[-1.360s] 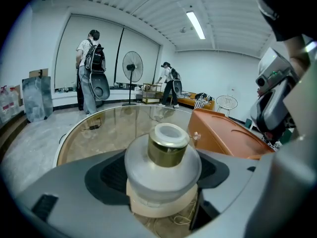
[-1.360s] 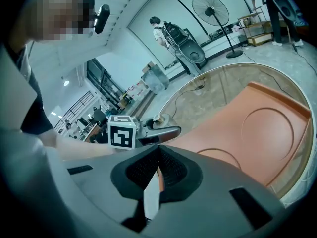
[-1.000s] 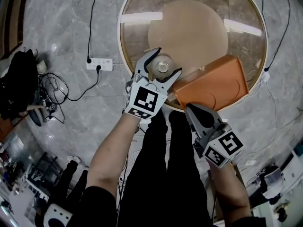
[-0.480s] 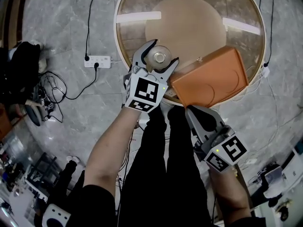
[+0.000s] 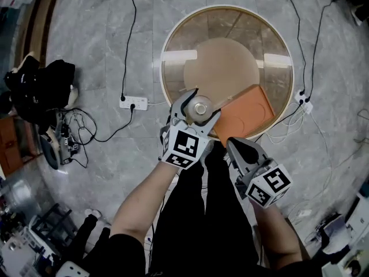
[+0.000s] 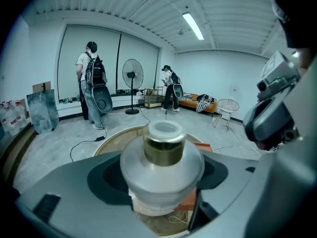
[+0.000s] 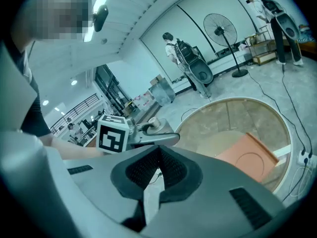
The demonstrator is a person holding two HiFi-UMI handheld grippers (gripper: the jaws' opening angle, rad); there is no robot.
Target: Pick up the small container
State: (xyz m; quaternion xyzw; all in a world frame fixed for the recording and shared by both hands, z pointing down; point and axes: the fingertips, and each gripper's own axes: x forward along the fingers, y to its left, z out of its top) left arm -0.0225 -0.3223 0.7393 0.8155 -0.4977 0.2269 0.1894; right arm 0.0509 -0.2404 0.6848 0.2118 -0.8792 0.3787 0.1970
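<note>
Left hand-held gripper (image 5: 205, 104) grips the small frosted-white container with a gold neck (image 6: 162, 157), long axis upright, at the near edge of the round glass tabletop (image 5: 228, 7). Right hand-held gripper (image 5: 230, 142), jaws together and empty, lies off the tabletop, farther from the container.

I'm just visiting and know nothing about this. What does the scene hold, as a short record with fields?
Left gripper: shut on the small container, which stands upright between its jaws
Right gripper: shut, nothing in it, short of the table
Table: round, tan top
Beside the container: orange tray
</note>
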